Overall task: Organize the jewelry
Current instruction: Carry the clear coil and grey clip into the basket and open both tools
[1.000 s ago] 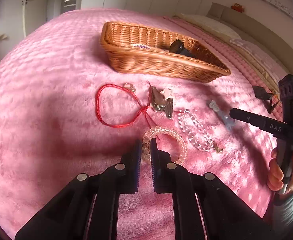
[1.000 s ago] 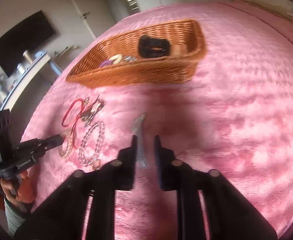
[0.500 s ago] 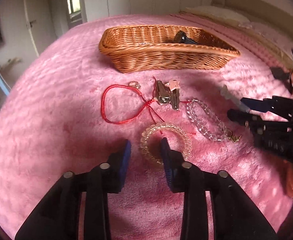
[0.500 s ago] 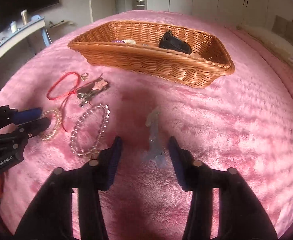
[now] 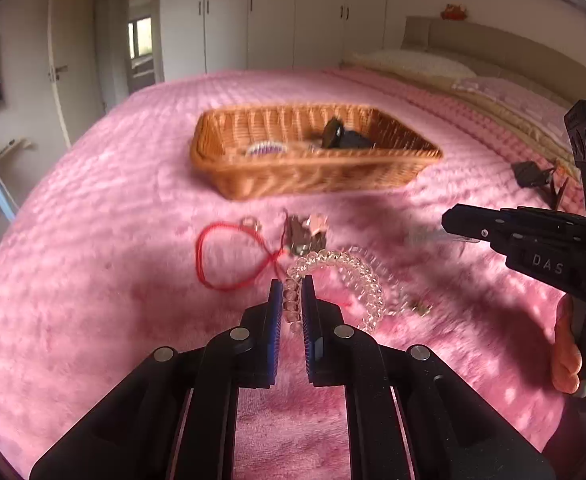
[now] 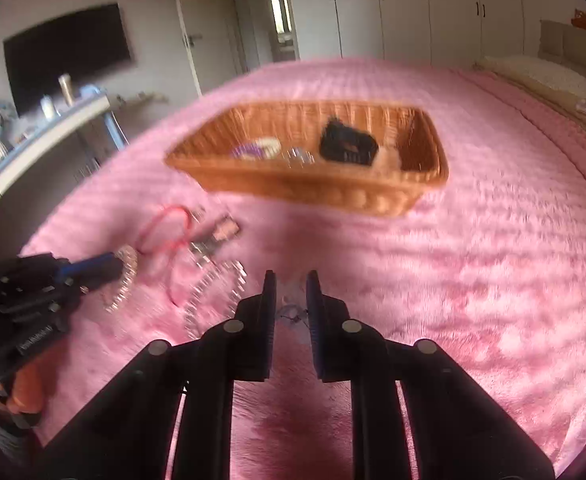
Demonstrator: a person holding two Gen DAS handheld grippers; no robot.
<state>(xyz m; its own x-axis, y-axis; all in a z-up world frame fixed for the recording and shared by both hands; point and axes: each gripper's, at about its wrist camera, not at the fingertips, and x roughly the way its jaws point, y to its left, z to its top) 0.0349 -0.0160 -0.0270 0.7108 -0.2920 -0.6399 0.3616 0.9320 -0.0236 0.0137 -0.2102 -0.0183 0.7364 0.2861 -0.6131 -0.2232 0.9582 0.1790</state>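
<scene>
Part done: a few pieces already lie in the wicker basket (image 5: 313, 168). The left hand-held gripper (image 5: 292, 292) is closing on the clear coil bracelet (image 5: 341, 280), the right hand-held gripper (image 6: 291, 292) on a small translucent clip (image 6: 291, 310). The red cord bracelet (image 5: 229, 256) and bead bracelet (image 6: 213, 292) remain on the bed (image 5: 93, 280).

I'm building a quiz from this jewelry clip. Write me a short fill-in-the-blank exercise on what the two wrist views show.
1. The left gripper is pinching the clear coil ____.
2. The wicker basket sits on a ____ bedspread.
3. The red string bracelet lies ____ the basket, on the bedspread.
4. The right gripper, its jaws closing, has a small ____ clip between its fingers.

Missing words: bracelet; pink; outside; clear
</scene>
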